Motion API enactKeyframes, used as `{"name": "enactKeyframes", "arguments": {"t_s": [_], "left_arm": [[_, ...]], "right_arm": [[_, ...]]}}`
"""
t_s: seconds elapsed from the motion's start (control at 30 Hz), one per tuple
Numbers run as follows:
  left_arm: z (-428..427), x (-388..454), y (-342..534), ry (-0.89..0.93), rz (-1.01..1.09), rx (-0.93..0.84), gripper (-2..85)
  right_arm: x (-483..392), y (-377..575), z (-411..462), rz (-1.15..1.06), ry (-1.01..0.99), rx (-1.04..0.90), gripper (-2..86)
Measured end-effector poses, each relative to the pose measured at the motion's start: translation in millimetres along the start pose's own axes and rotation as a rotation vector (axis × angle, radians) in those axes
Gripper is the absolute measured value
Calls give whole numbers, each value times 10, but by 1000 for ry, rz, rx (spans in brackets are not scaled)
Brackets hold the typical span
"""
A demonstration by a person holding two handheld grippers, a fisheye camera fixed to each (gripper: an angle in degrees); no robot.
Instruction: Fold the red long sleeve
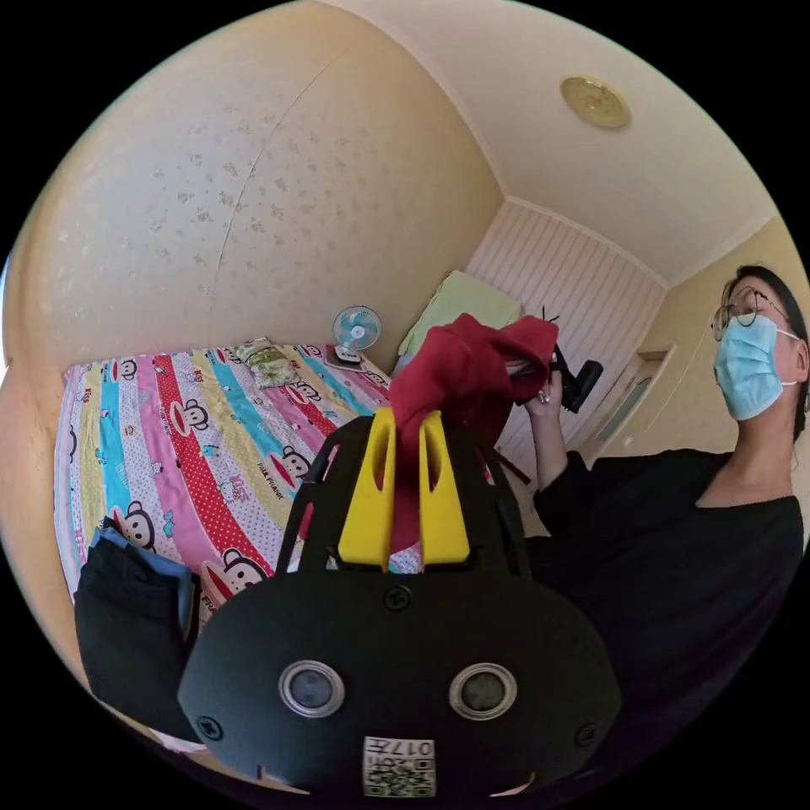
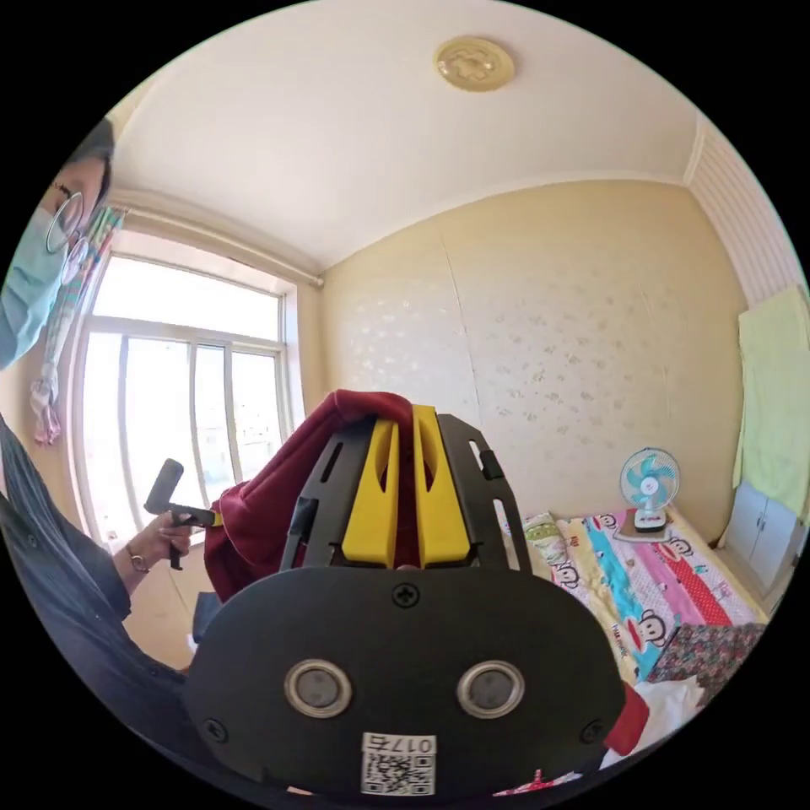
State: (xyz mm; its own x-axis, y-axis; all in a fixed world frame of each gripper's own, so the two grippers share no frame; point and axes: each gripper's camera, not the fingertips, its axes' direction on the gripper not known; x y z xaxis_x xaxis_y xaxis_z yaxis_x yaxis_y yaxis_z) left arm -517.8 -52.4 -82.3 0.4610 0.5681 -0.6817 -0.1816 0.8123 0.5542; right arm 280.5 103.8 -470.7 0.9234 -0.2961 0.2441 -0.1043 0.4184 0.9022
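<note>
Red cloth fills the narrow slot between the yellow jaws of the left gripper (image 1: 408,422) in the left gripper view: both jaws press on a bunched strip of the red long sleeve (image 1: 472,363), which rises above the tips and runs across, held up in the air, to the right gripper (image 1: 548,371), gripped by the person's hand (image 1: 544,396). How that far gripper's jaws stand cannot be told from this view, since the cloth covers them. Below lies the bed (image 1: 211,447) with its striped cartoon sheet, a dark folded garment (image 1: 135,624) at its near edge and a small fan (image 1: 356,331) by the wall.

From the right gripper view, the right gripper (image 2: 407,418) has its yellow jaws nearly together, with red fabric pinched between them and draped over the tips. The red long sleeve (image 2: 270,498) hangs down toward the left gripper (image 2: 207,516), held in the person's other hand (image 2: 156,540) before the window (image 2: 177,396); its jaw end is buried in the cloth. The bed (image 2: 666,582) and the fan (image 2: 648,489) lie off to the side.
</note>
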Motion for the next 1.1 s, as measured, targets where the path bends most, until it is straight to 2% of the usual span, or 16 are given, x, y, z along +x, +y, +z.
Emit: {"name": "enactKeyframes", "arguments": {"t_s": [0.1, 0.17, 0.27, 0.37, 0.5, 0.6, 0.77, 0.83, 0.87, 0.9, 0.93, 1.0, 1.1], "left_arm": [[102, 220, 53, -107, 18, 14, 45], [79, 586, 71, -251, 84, 84, 45], [-26, 1090, 120, -356, 189, 199, 45], [-203, 1506, 136, -347, 327, 270, 44], [-438, 1651, -120, -278, 297, 221, 43], [-458, 1621, -364, -253, 296, 209, 43], [189, 904, -975, -318, 199, -5, 44], [610, 392, -1207, -332, 133, -90, 49], [944, -62, -1333, -337, 42, -141, 54], [1114, -316, -1370, -343, -18, -163, 61], [1438, -841, -1381, -355, -169, -222, 76], [1774, -1474, -1227, -364, -355, -297, 77], [1971, -1909, -667, -322, -528, -312, 94]], "right_arm": [[-314, -161, -89, -102, 93, 31, 32], [-435, -188, -206, -132, 133, 64, 32], [-531, -156, -446, -132, 207, 100, 33], [-496, -102, -660, -72, 207, 120, 33], [-390, -141, -610, -19, 94, 121, 34], [-353, -164, -219, 17, 116, 46, 36], [-30, 85, 1161, 65, 121, -320, 41], [208, 460, 2174, 35, 182, -511, 51], [276, 591, 2448, 32, 205, -563, 57], [418, 874, 2968, 42, 239, -689, 69], [506, 1171, 3396, 34, 281, -829, 74], [492, 1506, 3719, 9, 336, -990, 80], [206, 1868, 3529, -30, 298, -971, 85]]}}
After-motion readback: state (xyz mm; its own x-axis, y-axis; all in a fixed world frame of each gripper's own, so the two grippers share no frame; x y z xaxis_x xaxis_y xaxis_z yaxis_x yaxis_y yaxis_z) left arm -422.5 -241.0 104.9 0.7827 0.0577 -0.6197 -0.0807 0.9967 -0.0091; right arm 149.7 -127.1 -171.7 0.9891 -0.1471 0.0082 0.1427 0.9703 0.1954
